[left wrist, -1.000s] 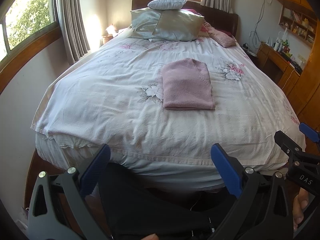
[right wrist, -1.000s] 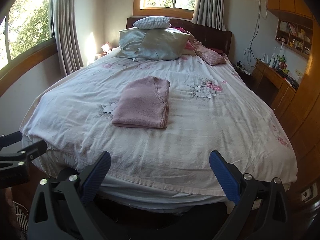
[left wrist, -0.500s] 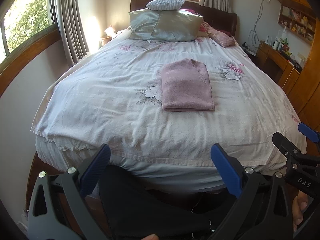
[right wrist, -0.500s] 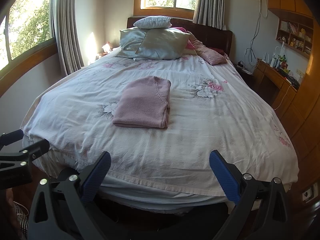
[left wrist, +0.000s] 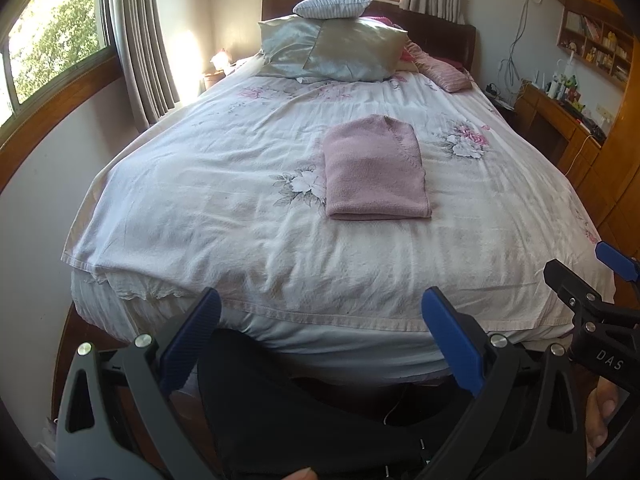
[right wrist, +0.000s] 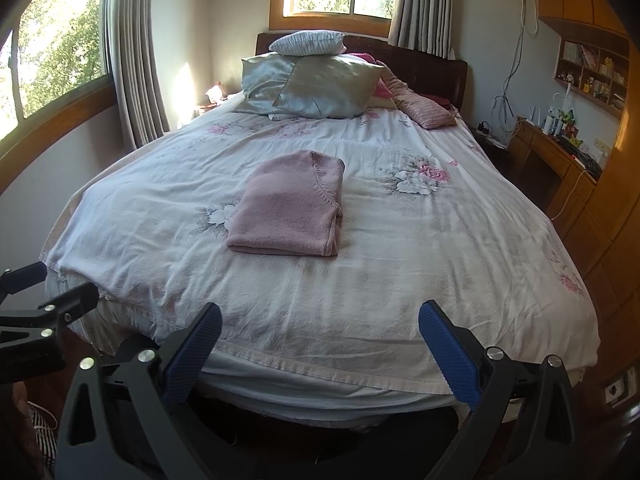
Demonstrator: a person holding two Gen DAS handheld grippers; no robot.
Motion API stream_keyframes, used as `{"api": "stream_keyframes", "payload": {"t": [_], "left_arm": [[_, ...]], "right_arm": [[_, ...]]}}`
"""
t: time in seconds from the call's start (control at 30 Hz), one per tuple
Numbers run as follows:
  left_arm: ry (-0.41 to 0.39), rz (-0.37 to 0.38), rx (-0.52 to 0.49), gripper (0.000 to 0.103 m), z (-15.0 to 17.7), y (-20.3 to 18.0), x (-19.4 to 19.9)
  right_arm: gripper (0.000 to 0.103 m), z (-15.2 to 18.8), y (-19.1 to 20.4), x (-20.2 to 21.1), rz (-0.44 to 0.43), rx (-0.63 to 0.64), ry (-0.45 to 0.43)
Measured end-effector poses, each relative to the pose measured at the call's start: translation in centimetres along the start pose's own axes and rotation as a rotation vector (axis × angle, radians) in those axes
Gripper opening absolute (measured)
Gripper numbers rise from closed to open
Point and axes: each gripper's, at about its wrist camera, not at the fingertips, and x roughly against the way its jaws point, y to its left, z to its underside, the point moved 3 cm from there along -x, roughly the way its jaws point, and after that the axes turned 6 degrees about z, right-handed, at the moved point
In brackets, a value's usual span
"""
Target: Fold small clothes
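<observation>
Lying folded into a neat rectangle, a small pink knitted sweater [left wrist: 375, 173] rests near the middle of the white flower-printed bedspread [left wrist: 224, 216], well short of the silver satin pillows [left wrist: 332, 50] at the headboard. The knit looks soft, light and limp, likely to sag if lifted by one corner; the doubled near edge or both side edges look the surest places to pinch. Off the foot of the bedspread, the left gripper [left wrist: 320, 330] and right gripper [right wrist: 319, 338] hover with their blue-padded fingers spread wide, both empty and well apart from the sweater.
</observation>
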Motion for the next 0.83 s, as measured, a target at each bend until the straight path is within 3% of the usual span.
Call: {"api": "stream_keyframes", "payload": {"t": [0.83], "left_arm": [[0.014,-0.004,0.002,0.1,0.2,0.4,-0.7]], "right_arm": [[0.099,0.0,0.2,-1.6,-0.014,-0.012,0.031]]}}
